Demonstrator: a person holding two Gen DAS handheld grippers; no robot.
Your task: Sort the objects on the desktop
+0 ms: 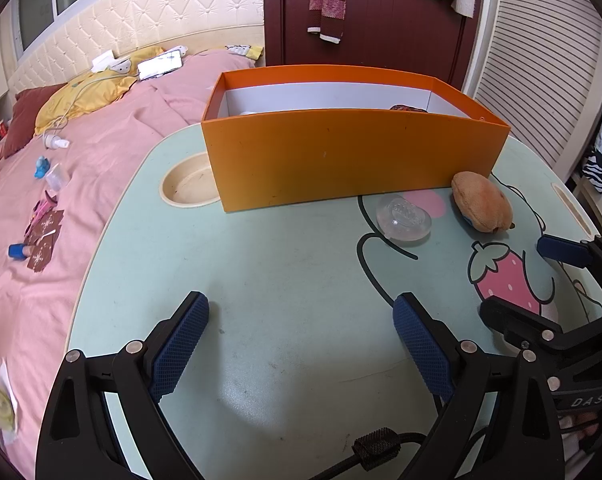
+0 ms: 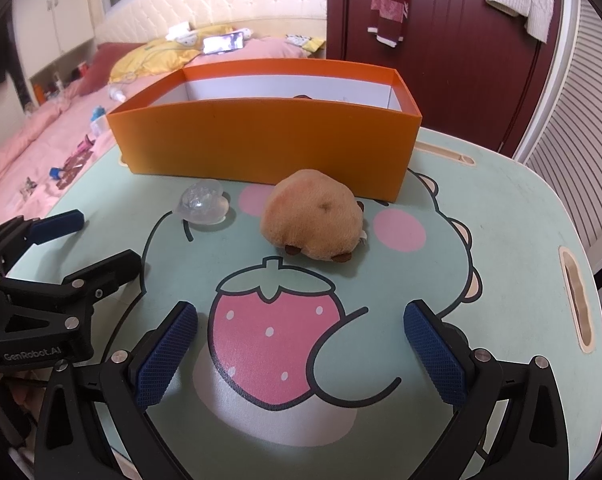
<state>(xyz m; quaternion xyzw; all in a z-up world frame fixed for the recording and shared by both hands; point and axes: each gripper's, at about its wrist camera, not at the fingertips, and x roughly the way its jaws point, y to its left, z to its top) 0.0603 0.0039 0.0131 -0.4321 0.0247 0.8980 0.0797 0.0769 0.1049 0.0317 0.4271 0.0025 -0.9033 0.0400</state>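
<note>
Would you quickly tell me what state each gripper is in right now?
Left gripper: open, holding nothing, above the table.
Right gripper: open, holding nothing, short of the plush toy.

On the table, the plush toy and clear piece (left of it) lie before the box.

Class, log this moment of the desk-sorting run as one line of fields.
left gripper: open, empty | right gripper: open, empty | plush toy, clear blob: on table before orange box | sorting unfinished
</note>
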